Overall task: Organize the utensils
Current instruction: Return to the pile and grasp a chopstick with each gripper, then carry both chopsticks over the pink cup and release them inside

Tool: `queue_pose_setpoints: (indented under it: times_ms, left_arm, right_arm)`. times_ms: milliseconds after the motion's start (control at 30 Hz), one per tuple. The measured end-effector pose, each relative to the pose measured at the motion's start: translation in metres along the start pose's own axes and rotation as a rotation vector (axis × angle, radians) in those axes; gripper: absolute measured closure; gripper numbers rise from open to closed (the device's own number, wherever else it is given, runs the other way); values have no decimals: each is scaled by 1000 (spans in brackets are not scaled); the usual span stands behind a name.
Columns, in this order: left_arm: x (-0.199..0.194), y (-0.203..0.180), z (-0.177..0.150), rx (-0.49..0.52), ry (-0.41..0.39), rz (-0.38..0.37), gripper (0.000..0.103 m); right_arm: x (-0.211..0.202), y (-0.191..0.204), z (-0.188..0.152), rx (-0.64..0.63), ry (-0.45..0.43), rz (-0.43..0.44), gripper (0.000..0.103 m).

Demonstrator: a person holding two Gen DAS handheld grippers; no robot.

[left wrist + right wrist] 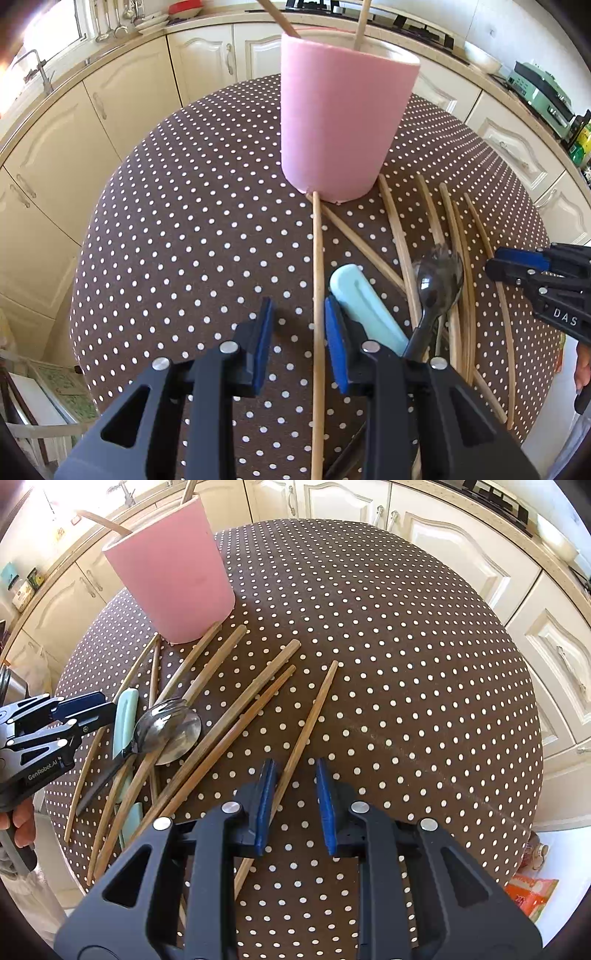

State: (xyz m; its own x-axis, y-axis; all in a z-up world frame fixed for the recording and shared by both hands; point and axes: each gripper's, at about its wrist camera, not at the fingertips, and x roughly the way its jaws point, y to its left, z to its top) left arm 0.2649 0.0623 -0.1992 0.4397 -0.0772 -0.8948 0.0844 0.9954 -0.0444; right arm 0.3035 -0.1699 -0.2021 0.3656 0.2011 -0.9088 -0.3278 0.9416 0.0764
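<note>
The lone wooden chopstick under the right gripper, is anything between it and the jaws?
Nothing visible. The wooden chopstick lies apart from the pile on the dotted tablecloth, passing by the right gripper's left pad, jaws open.

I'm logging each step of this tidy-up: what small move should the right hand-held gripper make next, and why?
Probably shift a little toward the lone chopstick and close on it. The right hand-held gripper stands open just above the dotted tablecloth, and the stick runs beside one pad rather than centred between the two. The pink cup already holds sticks, so it likely goes there.
</note>
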Motion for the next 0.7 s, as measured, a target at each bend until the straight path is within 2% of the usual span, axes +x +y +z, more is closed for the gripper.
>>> queue_pose_setpoints:
  times_ms: [100,167,200,333,467,700]
  left_arm:
    - [9,-11,9,17,8,18,76]
    - [13,-16,15,19,9,23,88]
    - [16,-17,19,14,8,18,97]
    - [18,-22,24,-10,-16,10,98]
    - [5,-23,20,-35,-89,-22,98]
    - [-41,-38,12,-38,-293,-98,98]
  right_arm:
    - [4,6,9,-12,9,-11,81]
    - [7,10,13,-17,12,-17,85]
    - [8,10,15,-20,11,-17,87]
    - [8,9,17,-1,-5,7,93]
    - [4,-2,12,19,-42,31,98]
    - [-26,-17,4,58,-166,96,98]
